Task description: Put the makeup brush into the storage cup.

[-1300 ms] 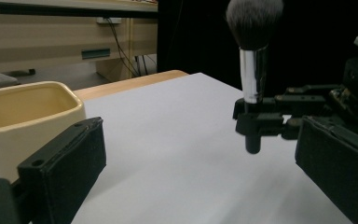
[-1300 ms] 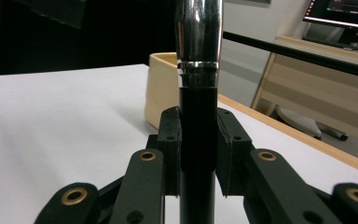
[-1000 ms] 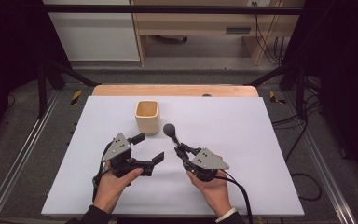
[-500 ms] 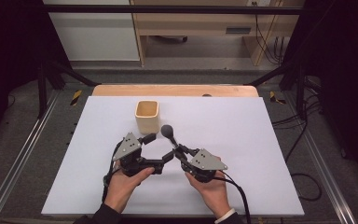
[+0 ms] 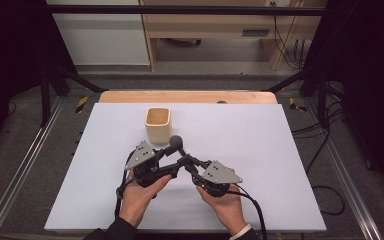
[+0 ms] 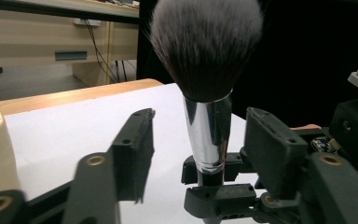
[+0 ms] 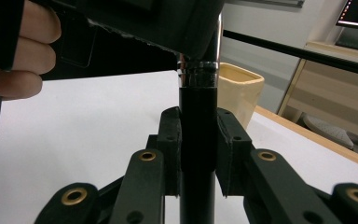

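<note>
The right gripper (image 5: pixel 186 163) is clamped on the black handle of a makeup brush (image 5: pixel 176 144), holding it upright above the white table (image 5: pixel 260 150). The left gripper (image 5: pixel 172 170) has just been closing; in the left gripper view its jaws stand either side of the brush's silver collar (image 6: pixel 208 135) without touching. Just beyond stands a cream cup (image 5: pixel 157 125).

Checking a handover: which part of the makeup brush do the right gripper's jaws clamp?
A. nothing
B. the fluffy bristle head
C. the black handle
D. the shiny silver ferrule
C: in the right gripper view the right gripper has its pads pressed on the black handle of the brush, below the shiny silver ferrule.
</note>
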A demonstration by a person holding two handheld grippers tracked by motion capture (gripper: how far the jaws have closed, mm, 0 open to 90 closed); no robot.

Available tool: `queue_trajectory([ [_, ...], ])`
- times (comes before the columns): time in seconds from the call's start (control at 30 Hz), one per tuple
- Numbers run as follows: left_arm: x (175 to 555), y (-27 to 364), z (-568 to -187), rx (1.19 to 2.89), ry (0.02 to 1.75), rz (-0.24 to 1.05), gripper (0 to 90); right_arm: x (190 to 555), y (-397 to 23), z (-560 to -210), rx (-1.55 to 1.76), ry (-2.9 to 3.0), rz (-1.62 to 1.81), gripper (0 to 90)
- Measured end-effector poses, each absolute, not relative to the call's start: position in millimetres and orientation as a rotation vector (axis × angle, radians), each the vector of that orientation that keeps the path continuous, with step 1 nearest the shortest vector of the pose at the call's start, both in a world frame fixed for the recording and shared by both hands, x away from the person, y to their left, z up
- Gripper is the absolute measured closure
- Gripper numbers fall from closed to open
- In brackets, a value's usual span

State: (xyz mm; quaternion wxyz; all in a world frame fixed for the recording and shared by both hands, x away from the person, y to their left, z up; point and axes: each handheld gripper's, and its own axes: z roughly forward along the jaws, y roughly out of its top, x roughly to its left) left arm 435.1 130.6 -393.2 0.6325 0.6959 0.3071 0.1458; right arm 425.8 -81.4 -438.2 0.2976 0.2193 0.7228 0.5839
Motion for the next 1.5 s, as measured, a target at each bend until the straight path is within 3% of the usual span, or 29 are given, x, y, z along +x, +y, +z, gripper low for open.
queue_trajectory([
  [0.1, 433.6, 128.3, -393.7, 1.587, 0.694, 0.33, 54.7, 425.1, -81.0, -437.9, 0.582, 1.923, 1.554, 74.5],
  [0.4, 433.6, 128.2, -397.9, 1.573, 0.722, 0.316, 64.8, 424.8, -78.4, -440.0, 0.572, 1.942, 1.546, 74.5],
  [0.97, 433.5, 130.8, -402.4, 1.57, 0.726, 0.297, 70.3, 424.4, -75.5, -441.5, 0.571, 1.965, 1.541, 74.2],
  [1.0, 432.9, 130.7, -402.1, 1.572, 0.72, 0.303, 70.3, 424.9, -75.2, -441.2, 0.57, 1.98, 1.542, 68.8],
  [1.03, 432.9, 130.7, -402.1, 1.572, 0.72, 0.303, 70.3, 424.9, -75.2, -441.2, 0.57, 1.98, 1.542, 68.8],
  [1.23, 433.7, 136.8, -398.4, 1.57, 0.717, 0.359, 70.4, 425.3, -72.3, -438.4, 0.58, 2.006, 1.469, 41.6],
  [1.5, 433.8, 146.0, -394.7, 1.561, 0.728, 0.403, 70.3, 429.6, -76.9, -437.0, 0.661, 2.028, 1.466, 23.5],
])
